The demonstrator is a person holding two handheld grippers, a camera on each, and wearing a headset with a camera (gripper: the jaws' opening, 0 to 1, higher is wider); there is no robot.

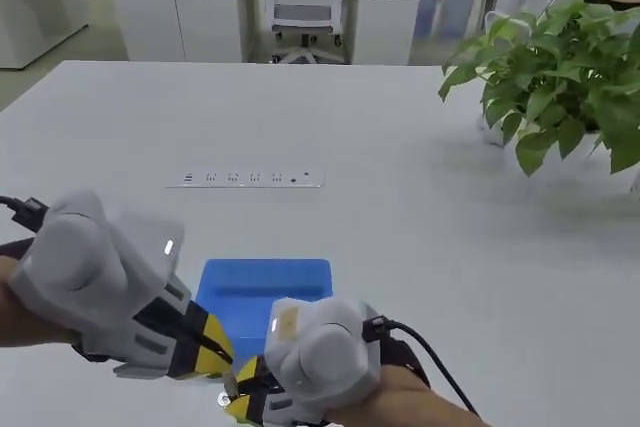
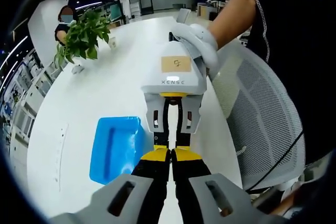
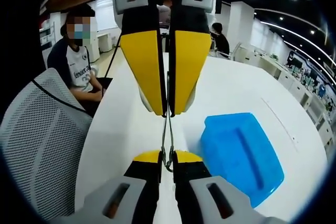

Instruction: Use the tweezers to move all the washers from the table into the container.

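Note:
The blue container (image 1: 262, 285) lies on the white table (image 1: 420, 237) just beyond both grippers. It also appears in the left gripper view (image 2: 115, 145) and the right gripper view (image 3: 239, 153). The grippers meet tip to tip at the table's near edge. Thin metal tweezers (image 3: 166, 135) run between them. My right gripper (image 3: 168, 157) is shut on one end, and my left gripper (image 3: 168, 111) is shut on the other. From above, the left gripper (image 1: 222, 355) sits left of the right gripper (image 1: 240, 399). A small ring, possibly a washer (image 1: 224, 399), lies by the tips.
A potted plant (image 1: 560, 77) stands at the far right of the table. A socket strip (image 1: 245, 179) is set into the tabletop beyond the container. A mesh chair (image 2: 257, 119) stands at the near edge, and a seated person (image 3: 79, 66) is behind it.

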